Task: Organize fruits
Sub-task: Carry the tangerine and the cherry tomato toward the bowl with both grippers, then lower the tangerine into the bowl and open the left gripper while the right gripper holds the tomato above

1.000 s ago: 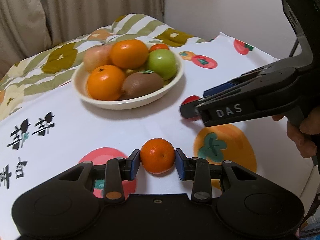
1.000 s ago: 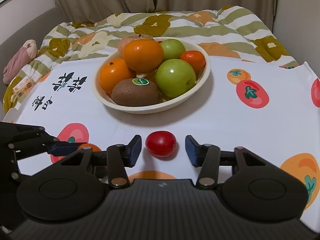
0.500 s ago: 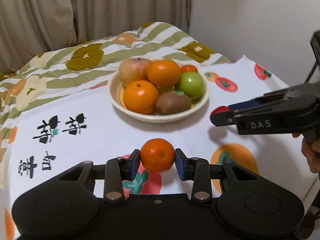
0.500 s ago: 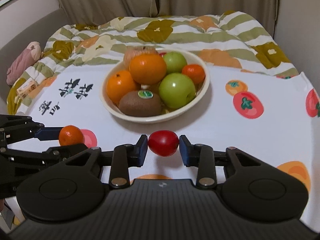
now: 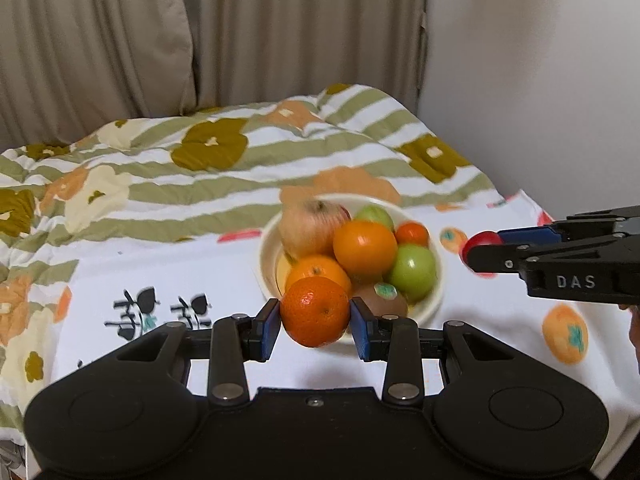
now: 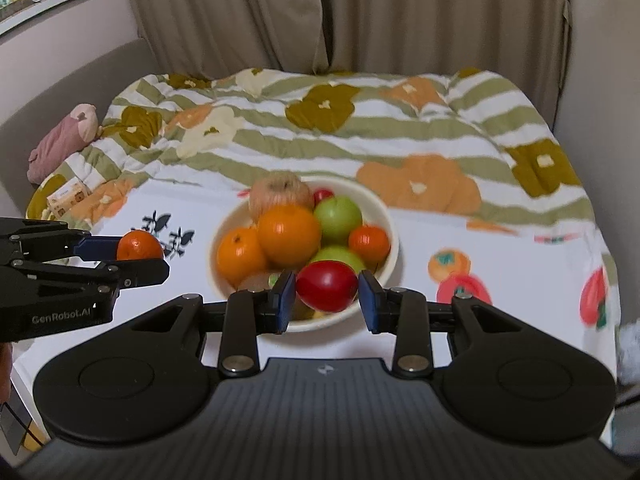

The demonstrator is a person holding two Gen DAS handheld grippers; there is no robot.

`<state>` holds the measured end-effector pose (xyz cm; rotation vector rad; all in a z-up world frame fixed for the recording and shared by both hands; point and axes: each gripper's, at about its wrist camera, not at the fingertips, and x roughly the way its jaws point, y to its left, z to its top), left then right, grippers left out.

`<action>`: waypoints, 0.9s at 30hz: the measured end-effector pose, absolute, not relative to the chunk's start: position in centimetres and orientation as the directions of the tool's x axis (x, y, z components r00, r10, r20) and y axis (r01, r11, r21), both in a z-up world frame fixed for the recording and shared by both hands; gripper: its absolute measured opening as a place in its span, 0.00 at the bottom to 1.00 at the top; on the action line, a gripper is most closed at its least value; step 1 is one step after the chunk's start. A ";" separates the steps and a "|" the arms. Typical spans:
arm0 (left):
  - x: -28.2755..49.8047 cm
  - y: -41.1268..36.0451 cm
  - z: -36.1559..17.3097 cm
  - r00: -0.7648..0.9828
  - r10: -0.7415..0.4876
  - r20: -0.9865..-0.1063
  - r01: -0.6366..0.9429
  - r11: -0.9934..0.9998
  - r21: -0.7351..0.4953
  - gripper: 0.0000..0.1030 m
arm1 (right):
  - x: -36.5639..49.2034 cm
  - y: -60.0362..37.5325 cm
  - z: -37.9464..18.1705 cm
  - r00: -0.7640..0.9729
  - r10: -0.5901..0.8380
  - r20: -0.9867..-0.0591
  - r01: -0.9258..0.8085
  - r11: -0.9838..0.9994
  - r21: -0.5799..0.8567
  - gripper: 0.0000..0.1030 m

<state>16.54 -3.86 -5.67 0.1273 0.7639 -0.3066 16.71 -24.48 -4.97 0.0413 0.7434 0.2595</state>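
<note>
My left gripper (image 5: 315, 328) is shut on a small orange mandarin (image 5: 315, 311) and holds it in the air, near and left of the cream bowl (image 5: 267, 254). My right gripper (image 6: 327, 297) is shut on a red tomato (image 6: 326, 286) and holds it in the air above the bowl's (image 6: 390, 222) near rim. The bowl holds oranges, green apples, a pale apple, a kiwi and a small mandarin. The left gripper with the mandarin (image 6: 139, 245) shows in the right wrist view, and the right gripper with the tomato (image 5: 478, 239) in the left wrist view.
The bowl stands on a white cloth (image 6: 500, 280) printed with tomatoes and persimmons. A striped floral quilt (image 6: 340, 132) lies behind it, with curtains and a wall beyond. A pink soft toy (image 6: 60, 142) lies at far left.
Both grippers have risen from the cloth with their fruit. The right gripper closed on the tomato and lifted it; the left lifted the mandarin higher.
</note>
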 end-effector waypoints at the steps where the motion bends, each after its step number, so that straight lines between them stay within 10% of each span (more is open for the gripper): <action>1: 17.0 -3.9 -5.5 0.684 -0.222 -0.695 0.311 0.950 0.002 0.40 | 17.2 -24.6 -4.6 0.708 0.256 -0.658 -0.229 0.965 0.129 0.48; 27: 27.2 -5.0 -10.0 0.648 -0.078 -0.758 0.125 0.992 0.005 0.40 | 26.8 -27.2 -6.5 0.657 0.351 -0.667 -0.365 0.923 0.126 0.48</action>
